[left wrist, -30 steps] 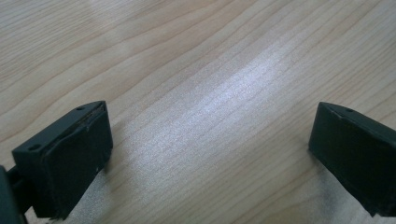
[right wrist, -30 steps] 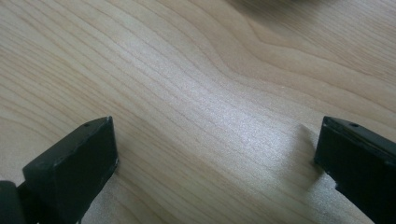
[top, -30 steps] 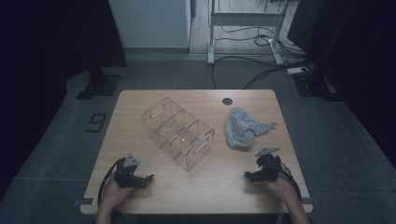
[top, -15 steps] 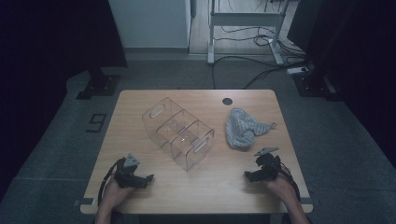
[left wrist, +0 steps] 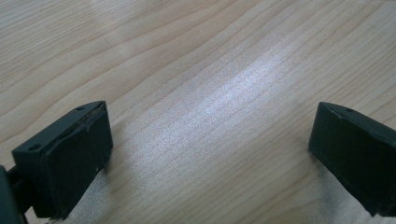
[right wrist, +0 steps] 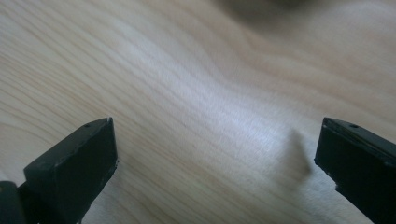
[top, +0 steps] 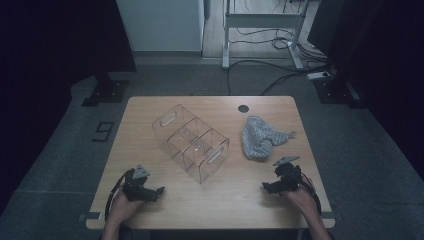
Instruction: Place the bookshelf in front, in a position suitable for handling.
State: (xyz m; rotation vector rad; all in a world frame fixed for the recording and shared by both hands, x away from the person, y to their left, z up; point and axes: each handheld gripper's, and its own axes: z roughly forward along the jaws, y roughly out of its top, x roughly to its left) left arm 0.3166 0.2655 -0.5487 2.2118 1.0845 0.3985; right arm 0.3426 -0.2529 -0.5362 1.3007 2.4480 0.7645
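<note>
- Two hand-held grippers rested low on a pale wooden table [top: 210,210], one at each near corner, seen from the high view.
- The left gripper [top: 159,190] sat at about 7 o'clock on the tabletop, gripped by the person's left hand [top: 121,206], with its jaws pointing toward 3 o'clock.
- In the left gripper view, that gripper [left wrist: 210,154] had its two black jaws spread wide apart, with bare wood grain between them and nothing in their hold.
- The right gripper [top: 265,187] sat at about 5 o'clock, gripped by the person's right hand [top: 300,197], with its jaws pointing toward 9 o'clock (so the two tools faced each other across the near edge).
- In the right gripper view, that gripper [right wrist: 215,154] likewise had its jaws wide apart over bare wood, with nothing in their hold.
- A crumpled grey cloth [top: 257,137] lay at about 2 o'clock from the table's centre, near the right gripper and at roughly its 12 o'clock, but apart from it.
- A clear plastic organiser box [top: 191,141] with several compartments stood near the centre of the table, set on a diagonal from 10 o'clock to 4 o'clock; it had an oval handle slot at each end.
- The box lay between the cloth and the left side of the table, apart from both grippers.
- A small dark round cable hole [top: 243,108] sat near the far edge of the table, at about 12 o'clock from the cloth.
</note>
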